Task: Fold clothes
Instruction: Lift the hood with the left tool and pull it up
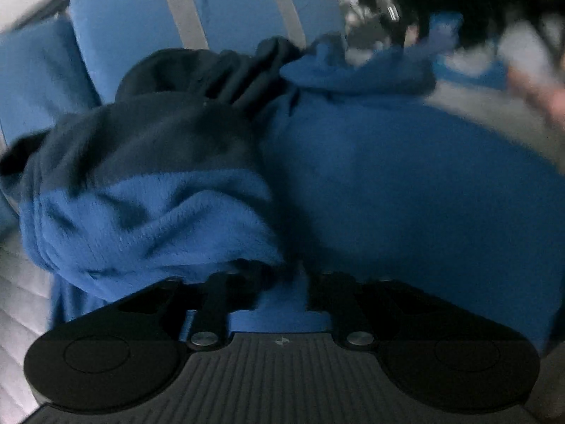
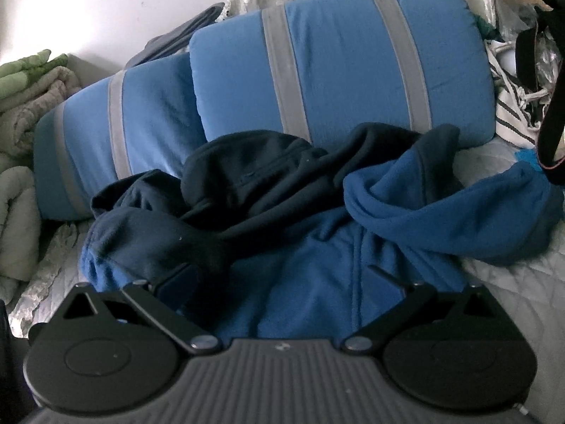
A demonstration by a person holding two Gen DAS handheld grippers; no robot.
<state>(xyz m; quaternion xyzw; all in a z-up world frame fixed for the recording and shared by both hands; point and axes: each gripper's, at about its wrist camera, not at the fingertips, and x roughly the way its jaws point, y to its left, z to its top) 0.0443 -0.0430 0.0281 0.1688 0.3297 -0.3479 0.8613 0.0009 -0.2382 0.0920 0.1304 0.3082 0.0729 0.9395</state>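
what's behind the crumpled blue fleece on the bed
Two blue pillows with grey stripes lean behind the fleece. Its dark part covers their lower edges, so what lies between them is hidden.

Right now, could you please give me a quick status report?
Left gripper shut on blue fleece jacket. Right gripper open above it. Jacket crumpled, unfolded. Striped blue pillows close behind.

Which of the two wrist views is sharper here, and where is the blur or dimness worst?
Right wrist view: sharp, with clear seams on the fleece jacket and striped pillows; dark only at the fisheye corners. Left wrist view: motion-blurred and dimmer, worst at the upper right, where the clutter smears; the left gripper is buried in shadowed fleece.
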